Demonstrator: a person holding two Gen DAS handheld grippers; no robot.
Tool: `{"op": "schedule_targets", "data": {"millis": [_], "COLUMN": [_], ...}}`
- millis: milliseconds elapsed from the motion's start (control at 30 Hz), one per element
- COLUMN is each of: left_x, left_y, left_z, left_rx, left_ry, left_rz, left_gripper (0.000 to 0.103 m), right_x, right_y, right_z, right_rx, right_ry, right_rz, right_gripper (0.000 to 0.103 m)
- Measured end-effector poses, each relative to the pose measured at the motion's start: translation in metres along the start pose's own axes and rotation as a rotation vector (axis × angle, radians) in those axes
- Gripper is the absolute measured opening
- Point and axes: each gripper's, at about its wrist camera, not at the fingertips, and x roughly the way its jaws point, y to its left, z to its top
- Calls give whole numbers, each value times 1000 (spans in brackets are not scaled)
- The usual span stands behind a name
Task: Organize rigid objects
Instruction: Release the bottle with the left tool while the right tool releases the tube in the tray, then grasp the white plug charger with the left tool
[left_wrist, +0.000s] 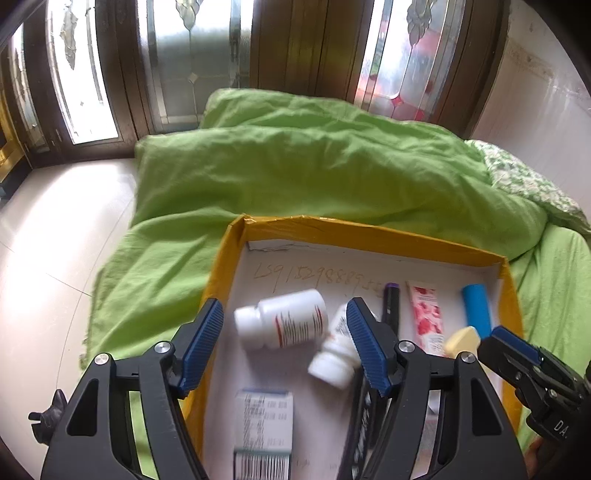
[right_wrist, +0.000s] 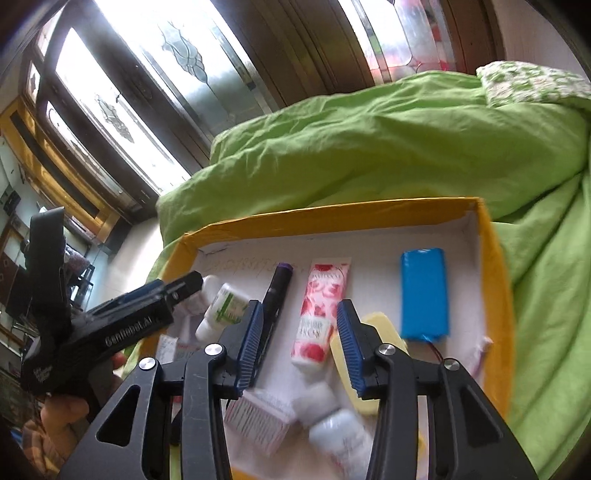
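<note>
left gripper: my jaws stand wide over the tray's left side, nothing gripped; large white bottle lies between them.
right gripper: partly parted, empty, above the floral tube.
tray: on the green bedding; rigid items lie flat, contained by the yellow rim.
open room: bare floor along the far wall, beside the blue pack.

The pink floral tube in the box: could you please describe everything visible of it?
The pink floral tube is a soft-looking white squeeze tube printed with red-pink flowers, its white cap towards the camera and flat crimped end away. It lies flat on the white floor of the yellow box, between the dark pen and the yellow piece.
</note>
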Motion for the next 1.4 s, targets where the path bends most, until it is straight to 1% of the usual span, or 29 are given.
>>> {"op": "schedule_targets", "data": {"millis": [67,100,200,267,333,367,433,500,600,733,867,1033,1233,1400], "left_x": [-18,-29,-64,-79,-93,-98,-102,-101,-99,-98,-91,-89,-85,-83], "left_y": [3,4,10,14,19,22,24,22,14,4,-7,-11,-12,-12], "left_z": [-8,-14,-43,-62,-86,-101,-125,-145,-160,-170,-176,-181,-183,-184], "left_rx": [-12,-19,-16,-9,-18,-33,-54,-43,-20,-9,49,80,86,77], "left_ry": [-24,-33,-69,-83,-96,-94,-77,-43,-12,-7,5,10,22,28], "left_rz": [-14,-16,-3,15,38,43,42,52,67,60,105,111,112,90], "left_gripper": [70,74,77,77,78,81,81,81,81,81,81,81,81,81], "right_x": [-12,-23,-40,-51,-62,-67,-73,-76,-79,-85,-85,-79,-79,-79], "right_y": [0,-1,-3,-5,-6,-8,-13,-17,-17,-15,-20,-22,-22,-23], "right_z": [-7,-12,-25,-35,-46,-53,-67,-83,-98,-111,-122,-122,-128,-129], "right_rx": [1,5,23,38,52,60,92,127,134,130,120,127,111,119], "right_ry": [-11,-19,-33,-44,-56,-60,-50,-19,25,39,56,64,73,73], "right_rz": [2,5,27,38,40,40,48,60,61,73,48,29,26,20], "right_gripper": [44,45,52,67,71,73,75,75,75,76,76,76,76,76]}}
